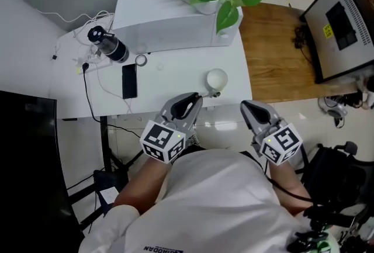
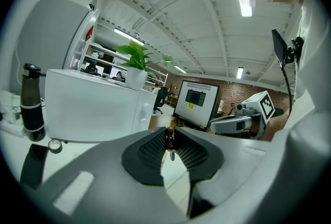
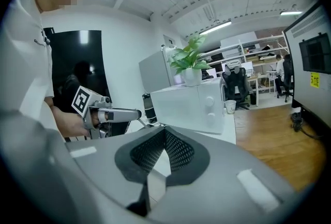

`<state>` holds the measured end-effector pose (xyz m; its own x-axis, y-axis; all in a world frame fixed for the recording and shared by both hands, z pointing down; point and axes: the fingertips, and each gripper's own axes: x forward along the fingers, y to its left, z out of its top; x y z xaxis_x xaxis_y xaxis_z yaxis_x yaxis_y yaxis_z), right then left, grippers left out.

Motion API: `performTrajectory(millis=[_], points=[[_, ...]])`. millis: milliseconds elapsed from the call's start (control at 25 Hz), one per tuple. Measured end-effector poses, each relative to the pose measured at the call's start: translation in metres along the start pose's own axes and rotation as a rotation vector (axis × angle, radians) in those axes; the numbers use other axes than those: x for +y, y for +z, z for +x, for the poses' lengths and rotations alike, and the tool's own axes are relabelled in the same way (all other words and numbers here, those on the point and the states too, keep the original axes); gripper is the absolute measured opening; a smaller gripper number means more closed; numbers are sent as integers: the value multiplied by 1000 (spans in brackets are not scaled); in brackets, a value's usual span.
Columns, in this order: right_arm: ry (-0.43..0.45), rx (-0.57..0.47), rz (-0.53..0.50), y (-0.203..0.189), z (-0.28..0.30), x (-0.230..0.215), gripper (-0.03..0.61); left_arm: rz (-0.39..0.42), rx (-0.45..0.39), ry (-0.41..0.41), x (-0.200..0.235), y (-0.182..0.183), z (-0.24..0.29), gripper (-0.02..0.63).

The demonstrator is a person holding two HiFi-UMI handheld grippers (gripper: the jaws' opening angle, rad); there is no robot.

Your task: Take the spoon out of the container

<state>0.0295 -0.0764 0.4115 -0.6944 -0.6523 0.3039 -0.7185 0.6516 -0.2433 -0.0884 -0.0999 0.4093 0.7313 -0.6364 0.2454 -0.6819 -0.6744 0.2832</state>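
White shirt (image 1: 216, 199) — dark lettering (image 1: 163, 249), perhaps a logo; grey left gripper (image 1: 196, 98), right gripper (image 1: 248, 107), checkered marker cubes (image 1: 163, 141).

Open-plan office: rolling office chairs (image 3: 237, 82), a large display screen (image 1: 342, 23), wall shelving (image 2: 95, 57), a white bench (image 1: 175, 79), ceiling strip lights (image 2: 245, 4).

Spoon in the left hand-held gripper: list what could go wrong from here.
1. The left hand-held gripper pinches the spoon only at its jaw tips; it could pivot or slip out.
2. The white cup stands near the front edge of the table, close to the spoon; a sideways swing might tip it.
3. The right hand-held gripper is shut and away from the cup, so nothing steadies it.
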Motion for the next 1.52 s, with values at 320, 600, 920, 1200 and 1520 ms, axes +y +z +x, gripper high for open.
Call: performTrajectory(millis=[320, 600, 920, 1200, 1520], points=[[38, -8, -39, -16, -77, -4, 8, -39, -60, 112, -65, -16, -12, 52], [90, 5, -45, -46, -141, -3, 6, -48, -59, 195, -122, -42, -27, 51], [132, 3, -74, -58, -181, 16, 6, -18, -37, 217, -167, -59, -41, 51], [88, -4, -49, -59, -182, 30, 6, -36, -7, 184, -163, -64, -52, 51], [59, 0, -21, -62, -154, 69, 6, -7, -3, 117, -149, -59, -77, 51]])
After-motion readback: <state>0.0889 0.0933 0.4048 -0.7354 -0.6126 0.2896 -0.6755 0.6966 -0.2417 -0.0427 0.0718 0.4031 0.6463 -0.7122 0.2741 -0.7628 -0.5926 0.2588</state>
